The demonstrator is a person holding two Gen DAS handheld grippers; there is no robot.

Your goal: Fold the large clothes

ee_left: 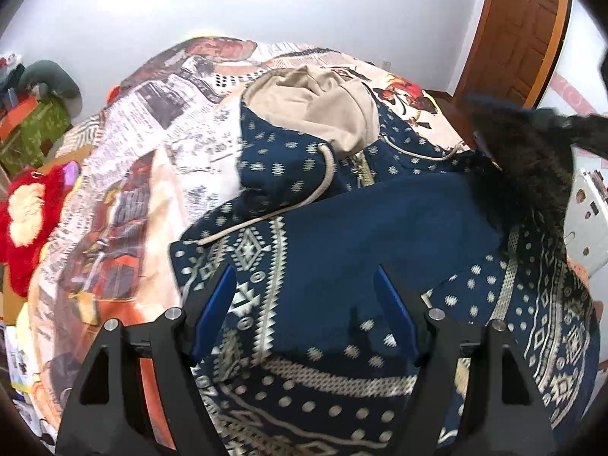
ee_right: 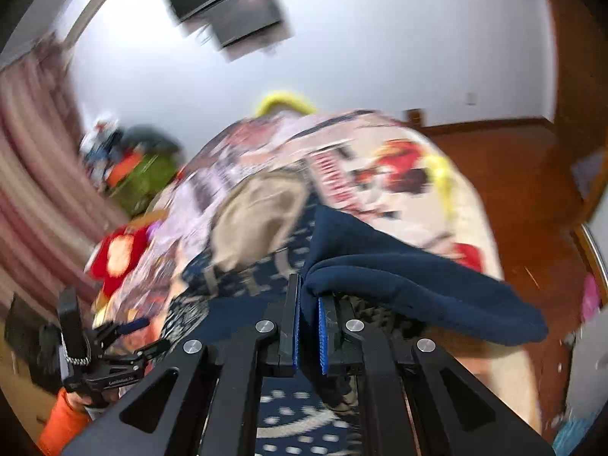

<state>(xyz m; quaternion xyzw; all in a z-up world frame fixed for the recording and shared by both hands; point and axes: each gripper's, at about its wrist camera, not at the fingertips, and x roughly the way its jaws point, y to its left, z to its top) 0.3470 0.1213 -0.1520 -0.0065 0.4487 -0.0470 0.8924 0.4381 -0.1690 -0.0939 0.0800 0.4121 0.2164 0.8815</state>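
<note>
The hoodie (ee_left: 342, 235) lies on the bed (ee_left: 125, 159); my right gripper (ee_right: 308, 300) pinches its navy fold; my left gripper (ee_left: 307, 285) hovers wide, empty.

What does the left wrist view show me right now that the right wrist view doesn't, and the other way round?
Left wrist only: the left gripper open above the patterned navy hoodie, nothing between its fingers; the hoodie's zipper and drawstring are sharp.

Right wrist only: the right gripper shut on a plain navy fold of the hoodie, lifted off the bed; the person's orange sleeve behind the other gripper; the pink curtain. This view is motion-blurred.

Both: the beige-lined hood, the printed bedspread, the red plush toy and the wooden door.
</note>
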